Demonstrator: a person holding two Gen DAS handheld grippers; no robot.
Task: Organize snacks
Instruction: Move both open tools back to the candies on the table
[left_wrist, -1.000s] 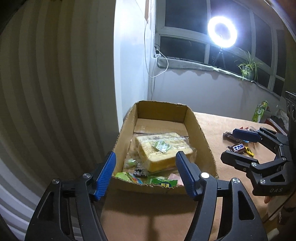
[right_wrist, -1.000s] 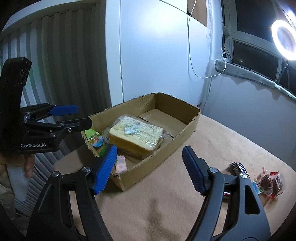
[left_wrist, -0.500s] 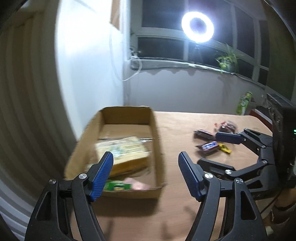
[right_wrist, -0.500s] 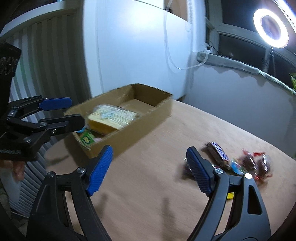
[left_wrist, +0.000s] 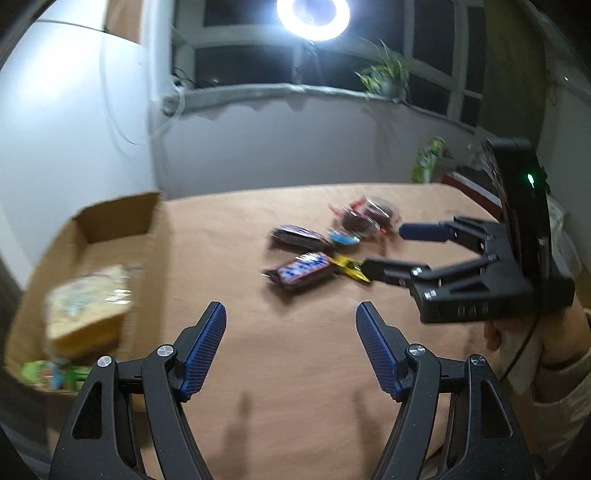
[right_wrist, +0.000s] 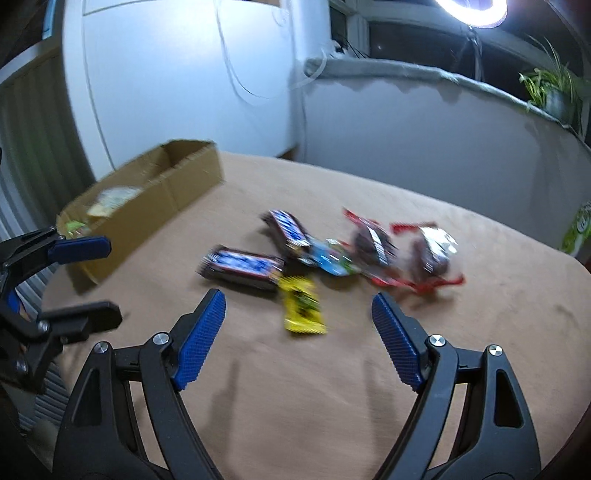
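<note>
Jaws apart, snacks (right_wrist: 332, 254) blurred, box (left_wrist: 110, 258) cropped

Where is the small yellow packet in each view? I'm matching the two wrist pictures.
Left wrist: yellow packet right of centre, by the right hand-held gripper's lower finger.
Right wrist: yellow packet centre, nearest of the pile.
Shared landmark: cardboard box, at left in both.

ring light (left_wrist: 313, 15), potted plant (left_wrist: 384, 75), tan table (left_wrist: 295, 354)

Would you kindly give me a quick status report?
Both grippers open, empty. Snacks loose on table; box partly filled. Nothing in the way.
</note>
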